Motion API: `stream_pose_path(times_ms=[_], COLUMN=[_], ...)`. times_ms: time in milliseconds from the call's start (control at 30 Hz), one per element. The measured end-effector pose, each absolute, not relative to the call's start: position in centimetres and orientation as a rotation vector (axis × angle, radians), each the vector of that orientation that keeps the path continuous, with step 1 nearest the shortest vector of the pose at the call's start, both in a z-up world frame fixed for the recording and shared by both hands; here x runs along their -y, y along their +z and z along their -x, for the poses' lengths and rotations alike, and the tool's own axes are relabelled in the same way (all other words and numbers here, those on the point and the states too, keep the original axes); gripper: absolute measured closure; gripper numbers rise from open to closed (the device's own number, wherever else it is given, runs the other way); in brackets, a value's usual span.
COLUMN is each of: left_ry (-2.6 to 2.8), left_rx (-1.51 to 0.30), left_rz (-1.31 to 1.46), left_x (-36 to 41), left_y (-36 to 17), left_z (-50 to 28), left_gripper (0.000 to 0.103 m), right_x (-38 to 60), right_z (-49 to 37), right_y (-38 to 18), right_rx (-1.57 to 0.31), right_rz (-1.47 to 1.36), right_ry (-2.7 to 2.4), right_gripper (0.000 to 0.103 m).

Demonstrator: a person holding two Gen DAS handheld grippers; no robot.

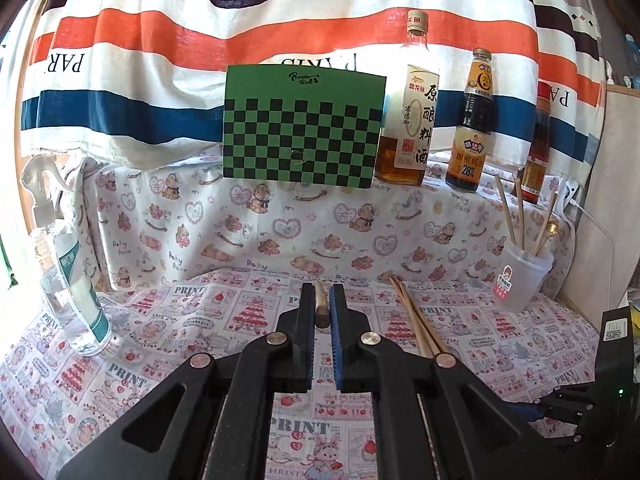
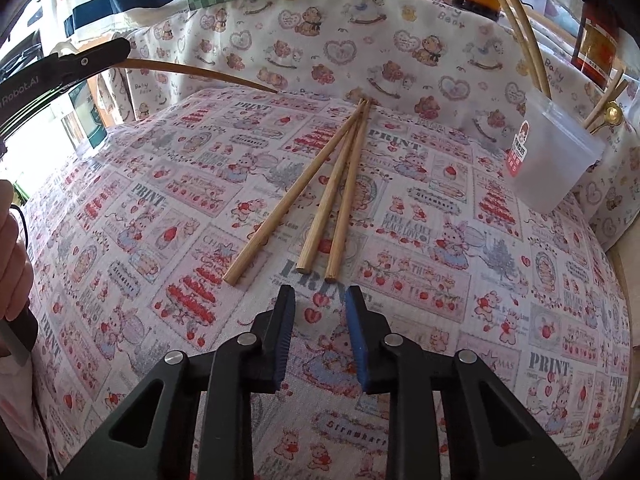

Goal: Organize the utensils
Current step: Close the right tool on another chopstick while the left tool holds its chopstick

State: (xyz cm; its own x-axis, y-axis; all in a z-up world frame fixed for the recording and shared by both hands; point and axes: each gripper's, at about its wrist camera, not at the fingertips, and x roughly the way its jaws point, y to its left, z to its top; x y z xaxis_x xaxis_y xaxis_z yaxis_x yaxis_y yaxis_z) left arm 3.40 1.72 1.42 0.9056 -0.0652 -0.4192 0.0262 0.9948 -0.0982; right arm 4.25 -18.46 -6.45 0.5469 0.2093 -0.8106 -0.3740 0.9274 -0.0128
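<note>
My left gripper (image 1: 322,300) is shut on a wooden chopstick (image 1: 321,306) that pokes out ahead between its pads. The right wrist view shows that same chopstick (image 2: 208,74) held level above the cloth at upper left. Three loose chopsticks (image 2: 332,196) lie fanned on the printed cloth, blunt ends toward my right gripper (image 2: 320,300). That gripper hovers just short of them, its jaws a little apart and nothing between them. A frosted plastic cup (image 2: 556,164) at the right holds several chopsticks and a gold spoon (image 2: 612,114).
A spray bottle (image 1: 68,272) stands at the left. A green checkered board (image 1: 300,132) and sauce bottles (image 1: 472,128) line the raised ledge at the back. A person's hand (image 2: 12,248) shows at the left edge. A striped curtain hangs behind.
</note>
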Motion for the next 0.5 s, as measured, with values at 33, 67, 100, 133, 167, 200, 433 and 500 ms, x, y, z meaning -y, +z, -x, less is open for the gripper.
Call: stream_pose_path(times_ms=[33, 67, 100, 133, 167, 200, 433, 500], left_ry=[-0.041, -0.032, -0.023, -0.02, -0.024, -0.026, -0.038, -0.041], left_rx=[-0.434, -0.428, -0.426, -0.428, -0.43, -0.43, -0.431, -0.432], left_rz=[0.091, 0.09, 0.086, 0.08, 0.08, 0.085, 0.117, 0.122], left_x=[-1.8, -1.8, -1.8, -1.7, -1.7, -1.8, -2.2, -2.2], left_y=[1.4, 1.4, 1.4, 1.4, 1.4, 1.4, 1.6, 1.6], left_z=[-3.4, -3.4, -3.4, -3.4, -3.5, -3.5, -3.4, -3.4], left_gripper=[0.097, 0.097, 0.097, 0.097, 0.097, 0.097, 0.097, 0.097], right_x=[18.7, 19.0, 19.2, 19.4, 19.6, 19.7, 21.5, 20.8], right_z=[-4.4, -4.5, -4.7, -4.8, -4.9, -5.0, -5.1, -4.8], right_y=[-6.4, -6.4, -6.4, -6.3, -6.3, -6.3, -4.8, -4.8], right_rx=[-0.931, -0.929, -0.926, -0.921, -0.918, -0.922, -0.882, -0.885], right_rz=[0.188, 0.188, 0.195, 0.209, 0.218, 0.212, 0.01, 0.044], right_ry=[0.335, 0.313, 0.282, 0.248, 0.23, 0.232, 0.388, 0.407], right_gripper=[0.085, 0.087, 0.087, 0.088, 0.09, 0.091, 0.092, 0.087])
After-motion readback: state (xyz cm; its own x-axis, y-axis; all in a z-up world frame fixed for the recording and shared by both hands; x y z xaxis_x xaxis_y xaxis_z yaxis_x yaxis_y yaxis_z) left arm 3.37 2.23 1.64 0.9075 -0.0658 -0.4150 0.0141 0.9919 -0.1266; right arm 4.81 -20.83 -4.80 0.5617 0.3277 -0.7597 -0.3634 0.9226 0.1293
